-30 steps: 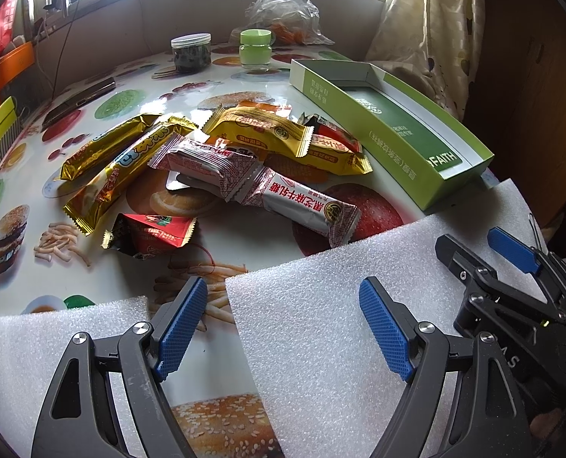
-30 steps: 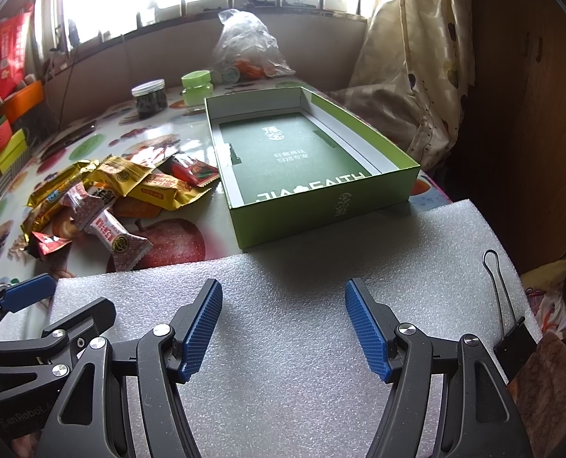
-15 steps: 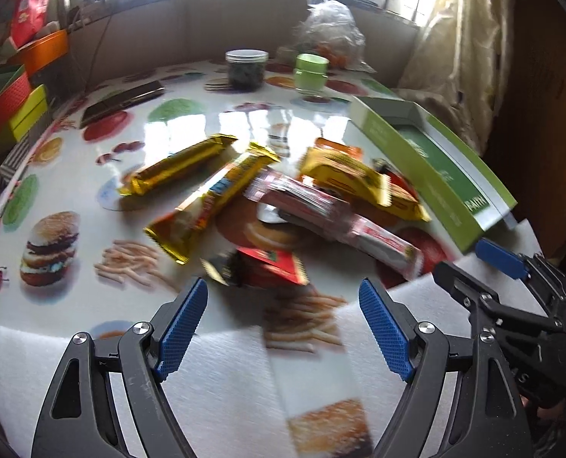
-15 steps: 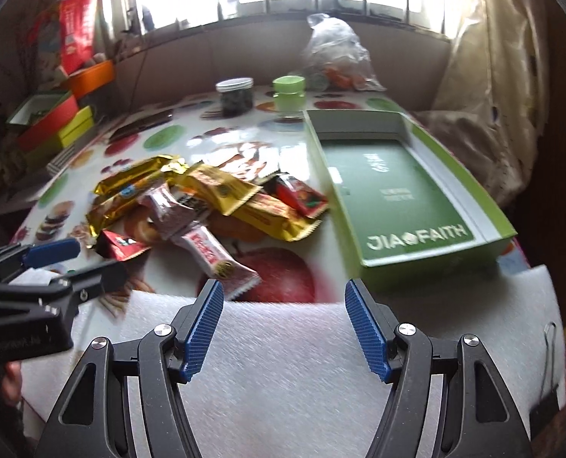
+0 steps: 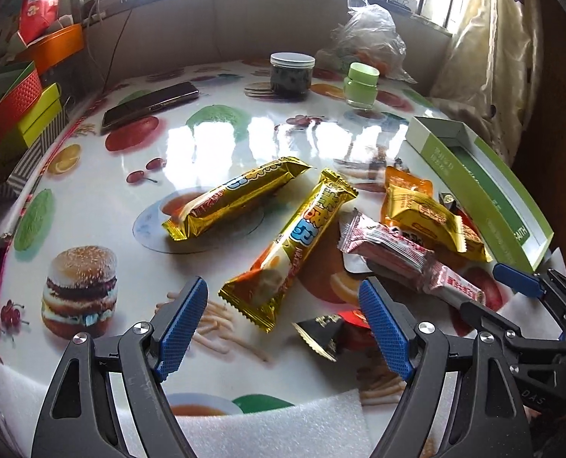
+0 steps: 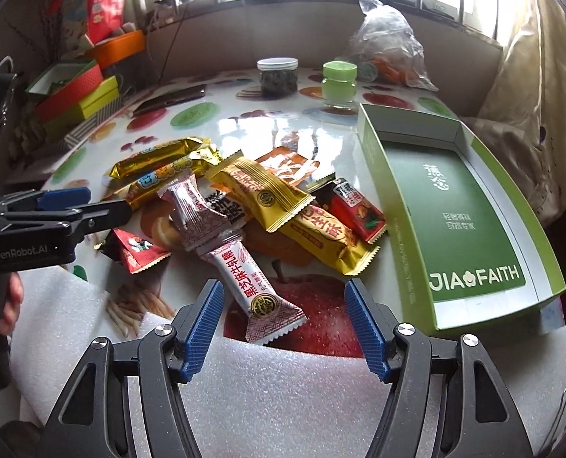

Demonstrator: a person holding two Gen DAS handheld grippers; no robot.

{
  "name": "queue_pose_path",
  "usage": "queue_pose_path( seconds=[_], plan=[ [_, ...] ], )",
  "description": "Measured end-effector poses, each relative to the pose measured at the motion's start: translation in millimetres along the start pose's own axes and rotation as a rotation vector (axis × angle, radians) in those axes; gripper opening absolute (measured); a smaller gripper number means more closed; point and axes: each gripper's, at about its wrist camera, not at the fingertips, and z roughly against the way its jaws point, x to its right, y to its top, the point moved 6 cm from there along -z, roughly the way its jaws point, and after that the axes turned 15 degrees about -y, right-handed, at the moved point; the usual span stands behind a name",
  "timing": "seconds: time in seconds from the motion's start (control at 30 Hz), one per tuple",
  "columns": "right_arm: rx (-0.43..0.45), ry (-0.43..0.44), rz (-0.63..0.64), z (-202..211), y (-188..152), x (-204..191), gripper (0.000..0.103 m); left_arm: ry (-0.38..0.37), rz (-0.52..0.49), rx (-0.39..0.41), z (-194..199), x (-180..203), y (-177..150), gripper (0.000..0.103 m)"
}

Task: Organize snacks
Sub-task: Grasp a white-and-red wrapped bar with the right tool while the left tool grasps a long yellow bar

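Note:
A pile of wrapped snacks lies on the table left of an open green box (image 6: 462, 206), which is empty; the box also shows in the left wrist view (image 5: 485, 187). Two gold bars (image 5: 237, 198) (image 5: 294, 244) lie at the pile's left. My left gripper (image 5: 283, 328) is open, just short of the nearer gold bar's end and a small red packet (image 5: 332, 328). My right gripper (image 6: 283, 328) is open, its tips either side of the near end of a pink-white candy bar (image 6: 252, 278). Yellow packets (image 6: 267, 191) and a red packet (image 6: 355, 210) lie beyond.
White foam sheets (image 6: 283, 393) cover the near table edge. A dark jar (image 5: 292, 76), a green jar (image 5: 361, 86), a phone (image 5: 149, 105) and a plastic bag (image 5: 370, 45) stand at the back. Coloured boxes (image 5: 12, 114) are stacked at the left.
Both grippers have moved forward and left from over the foam to the snack pile. The left now faces the gold bars, the right the pink-white bar. Both stay open.

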Motion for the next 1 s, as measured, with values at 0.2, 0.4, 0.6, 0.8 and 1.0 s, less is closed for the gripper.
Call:
queue_pose_path(
  seconds=[0.2,0.4,0.6,0.8,1.0],
  plan=[
    [-0.015,-0.001,-0.001,-8,2,-2,0.06,0.014,-0.034,0.002,-9,-5,12,0.081],
    [-0.025,0.011,-0.005,-12,2,-5,0.052,0.006,-0.034,-0.024,-22,-11,14,0.073],
    [-0.022,0.014,-0.001,-13,3,-7,0.037,-0.011,-0.05,-0.07,-35,-9,13,0.06],
    [-0.022,0.014,-0.005,-13,4,-7,0.028,-0.017,-0.061,-0.072,-39,-5,16,0.057],
    [-0.021,0.02,-0.016,-12,4,-6,0.02,-0.02,-0.055,-0.075,-40,-6,21,0.037]
  ],
)
